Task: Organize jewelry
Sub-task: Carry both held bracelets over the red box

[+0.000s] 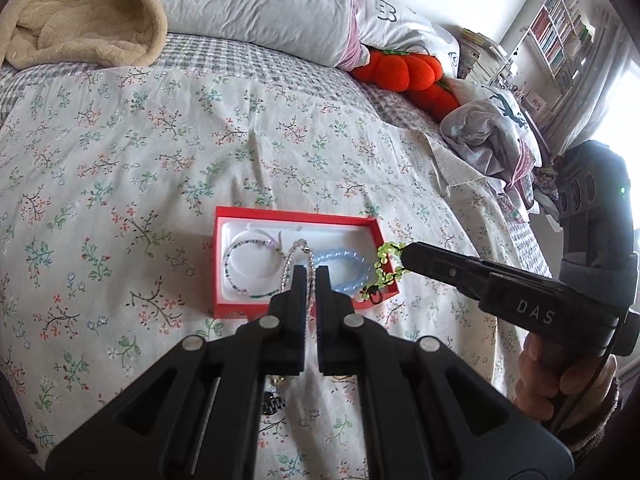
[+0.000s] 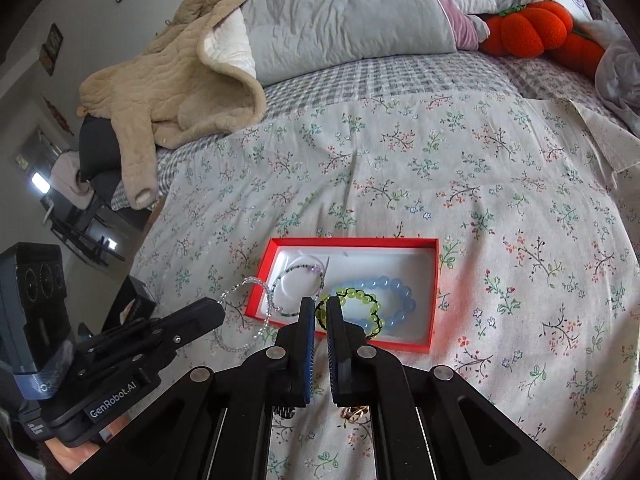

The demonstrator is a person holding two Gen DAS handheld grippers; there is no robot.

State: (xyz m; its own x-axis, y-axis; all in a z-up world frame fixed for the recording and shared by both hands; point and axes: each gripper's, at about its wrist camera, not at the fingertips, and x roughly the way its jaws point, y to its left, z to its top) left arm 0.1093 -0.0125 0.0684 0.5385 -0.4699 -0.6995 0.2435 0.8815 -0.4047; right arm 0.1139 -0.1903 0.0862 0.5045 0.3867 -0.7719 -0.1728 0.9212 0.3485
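Note:
A red box (image 1: 224,261) (image 2: 434,300) with a white lining lies on the floral bedspread. Inside lie a thin green beaded bracelet (image 1: 250,266) (image 2: 298,288) and a chunky blue bead bracelet (image 1: 352,270) (image 2: 394,304). My left gripper (image 1: 311,276) (image 2: 218,310) is shut on a clear crystal bracelet (image 1: 298,256) (image 2: 244,314) at the box's near left edge. My right gripper (image 2: 319,308) (image 1: 404,258) is shut on a lime-green bead bracelet (image 2: 360,310) (image 1: 386,266), holding it over the box's right part.
A gold ring (image 2: 354,414) and a small black clip (image 2: 284,412) lie on the bedspread under my fingers. A beige jacket (image 2: 168,80), grey pillows (image 1: 260,4) and orange plush pumpkins (image 1: 404,72) lie at the bed's far side.

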